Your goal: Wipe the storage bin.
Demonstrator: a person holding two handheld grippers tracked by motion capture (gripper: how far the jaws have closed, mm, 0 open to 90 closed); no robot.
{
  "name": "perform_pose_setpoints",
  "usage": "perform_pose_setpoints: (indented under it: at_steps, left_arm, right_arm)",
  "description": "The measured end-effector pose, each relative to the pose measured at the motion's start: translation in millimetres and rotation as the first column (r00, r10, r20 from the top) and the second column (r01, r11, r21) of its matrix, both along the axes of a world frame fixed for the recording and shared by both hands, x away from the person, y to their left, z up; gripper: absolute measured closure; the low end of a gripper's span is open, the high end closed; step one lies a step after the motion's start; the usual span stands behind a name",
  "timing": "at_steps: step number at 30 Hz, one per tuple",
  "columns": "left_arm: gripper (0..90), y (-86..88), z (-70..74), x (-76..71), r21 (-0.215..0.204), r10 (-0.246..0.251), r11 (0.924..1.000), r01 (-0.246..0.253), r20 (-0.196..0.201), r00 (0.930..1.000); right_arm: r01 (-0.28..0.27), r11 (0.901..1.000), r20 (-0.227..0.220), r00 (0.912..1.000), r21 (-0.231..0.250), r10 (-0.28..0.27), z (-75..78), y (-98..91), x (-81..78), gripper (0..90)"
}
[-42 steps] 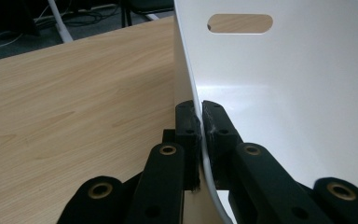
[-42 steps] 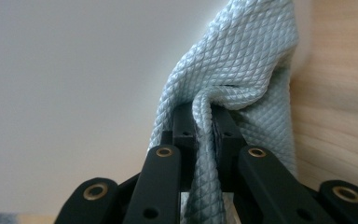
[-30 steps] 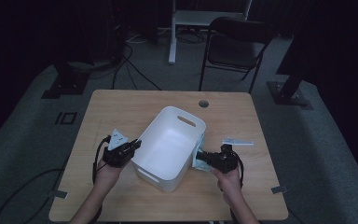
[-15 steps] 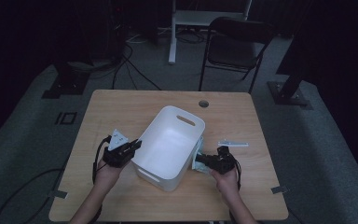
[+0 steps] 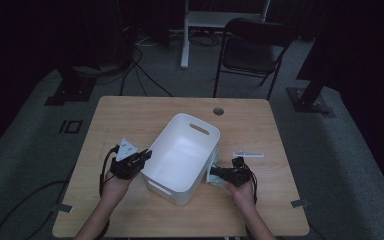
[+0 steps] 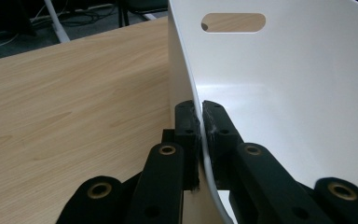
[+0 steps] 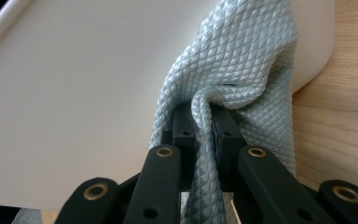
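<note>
Left tongs (image 6: 200,135) are clamped on the rim of the white tub (image 5: 180,155); right tongs (image 7: 204,135) are pinched on a pale quilted cloth (image 7: 242,70), pressed vs. the tub's outer wall just ahead. Tub is judged light, stiff, slick: best gripped at rim or handle slot. Cloth is soft, limp; a bunched fold is held.

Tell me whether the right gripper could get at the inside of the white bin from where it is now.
Probably yes. The right gripper, shut on the pale blue cloth, sits against the outer wall of the white bin. The bin is open-topped and looks empty, so lifting over the rim seems unobstructed. The left gripper clamps the opposite wall.
</note>
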State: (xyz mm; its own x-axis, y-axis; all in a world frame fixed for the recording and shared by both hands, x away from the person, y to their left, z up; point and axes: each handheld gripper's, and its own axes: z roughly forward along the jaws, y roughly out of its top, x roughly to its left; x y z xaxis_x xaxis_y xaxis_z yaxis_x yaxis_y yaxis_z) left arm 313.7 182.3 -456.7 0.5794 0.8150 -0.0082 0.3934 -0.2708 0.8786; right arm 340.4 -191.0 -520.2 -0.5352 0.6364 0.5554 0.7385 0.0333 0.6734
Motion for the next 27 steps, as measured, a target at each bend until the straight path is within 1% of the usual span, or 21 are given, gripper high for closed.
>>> perform_pose_setpoints:
  at_steps: [3,9,12,15,16,18,20,22,24,27]
  left_arm:
    - [85.7,-0.4,0.1,-0.1,0.002,0.001,1.0000,-0.001,0.001,1.0000]
    - [85.7,-0.9,0.2,-0.3,0.007,0.002,1.0000,-0.003,0.003,1.0000]
    - [85.7,-1.0,0.1,-0.3,0.006,0.004,1.0000,-0.004,0.002,1.0000]
    - [85.7,-1.1,0.1,-0.5,0.004,0.009,0.9999,-0.009,0.002,1.0000]
    - [85.7,-1.2,0.0,-0.6,0.003,0.013,0.9999,-0.013,0.002,0.9999]
    - [85.7,-1.6,0.0,-0.9,0.002,0.021,0.9998,-0.021,0.002,0.9998]
    - [85.8,-1.8,0.0,-1.0,0.003,0.026,0.9997,-0.026,0.002,0.9997]
    - [85.9,-1.9,0.0,-1.0,0.002,0.028,0.9996,-0.028,0.002,0.9996]
    - [85.9,-2.0,-0.2,-1.0,-0.001,0.035,0.9994,-0.035,0.003,0.9994]
    - [86.0,-2.7,-0.6,-1.5,-0.007,0.049,0.9988,-0.049,0.004,0.9988]
  right_arm:
    - [0.004,0.9997,0.000,1.0000,-0.023,-0.004,-2.6,0.8,1.4,83.1]
    - [0.009,0.9992,-0.029,0.9995,-0.038,-0.010,-9.9,1.6,5.8,83.1]
    - [0.011,0.9981,-0.036,0.9993,-0.061,-0.013,-13.8,2.8,7.5,83.2]
    - [0.014,0.9949,-0.067,0.9975,-0.100,-0.020,-22.8,5.5,11.5,83.2]
    - [0.014,0.9948,-0.082,0.9963,-0.100,-0.023,-25.7,5.7,12.7,83.2]
    - [0.014,0.9953,-0.098,0.9949,-0.096,-0.023,-27.4,5.5,14.0,83.2]
    - [0.016,0.9934,-0.088,0.9958,-0.113,-0.026,-25.5,7.0,12.6,83.2]
    - [0.007,0.9942,-0.087,0.9961,-0.108,-0.016,-23.8,7.2,10.6,83.2]
    - [-0.001,0.9948,-0.077,0.9970,-0.102,-0.007,-20.1,7.4,7.5,83.2]
    - [-0.012,0.9954,-0.043,0.9990,-0.095,0.007,-8.7,8.2,0.6,83.2]
